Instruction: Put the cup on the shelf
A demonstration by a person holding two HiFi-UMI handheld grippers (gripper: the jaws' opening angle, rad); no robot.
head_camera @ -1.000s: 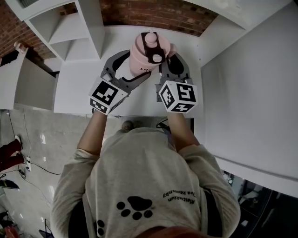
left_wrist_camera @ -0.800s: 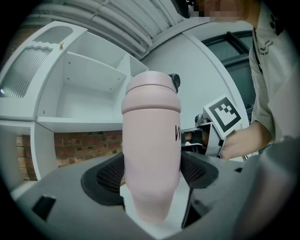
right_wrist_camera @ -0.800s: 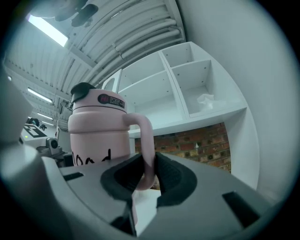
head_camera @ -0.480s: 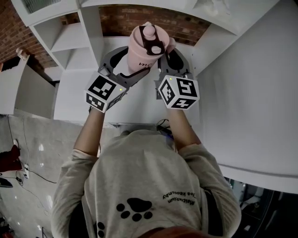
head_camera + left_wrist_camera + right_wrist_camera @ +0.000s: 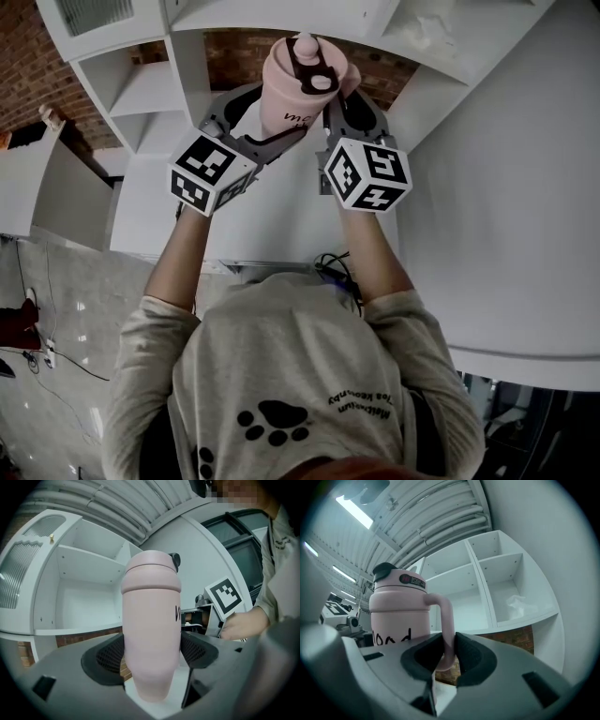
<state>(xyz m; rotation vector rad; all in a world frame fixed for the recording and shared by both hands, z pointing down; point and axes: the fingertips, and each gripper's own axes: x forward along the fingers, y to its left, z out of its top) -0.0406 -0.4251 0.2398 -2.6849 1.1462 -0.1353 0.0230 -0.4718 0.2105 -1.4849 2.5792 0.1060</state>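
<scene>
The left fingers [image 5: 105, 660] squeeze the pink cup [image 5: 298, 89] and the right fingers [image 5: 471, 657] pinch its handle [image 5: 447, 620], up at 12 o'clock by the shelf [image 5: 141, 89], where a bump could make it slip

Red brick wall [image 5: 239, 45], white open shelving [image 5: 141, 84], white counter [image 5: 281, 234], glossy grey floor [image 5: 66, 300], ceiling pipes [image 5: 440, 520], strip lights [image 5: 354, 512]

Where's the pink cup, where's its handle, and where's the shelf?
pink cup [image 5: 151, 620], left gripper view, the middle of its body.
handle [image 5: 447, 620], right gripper view, the upright part just above the jaws.
shelf [image 5: 89, 558], left gripper view, the upper white board.
</scene>
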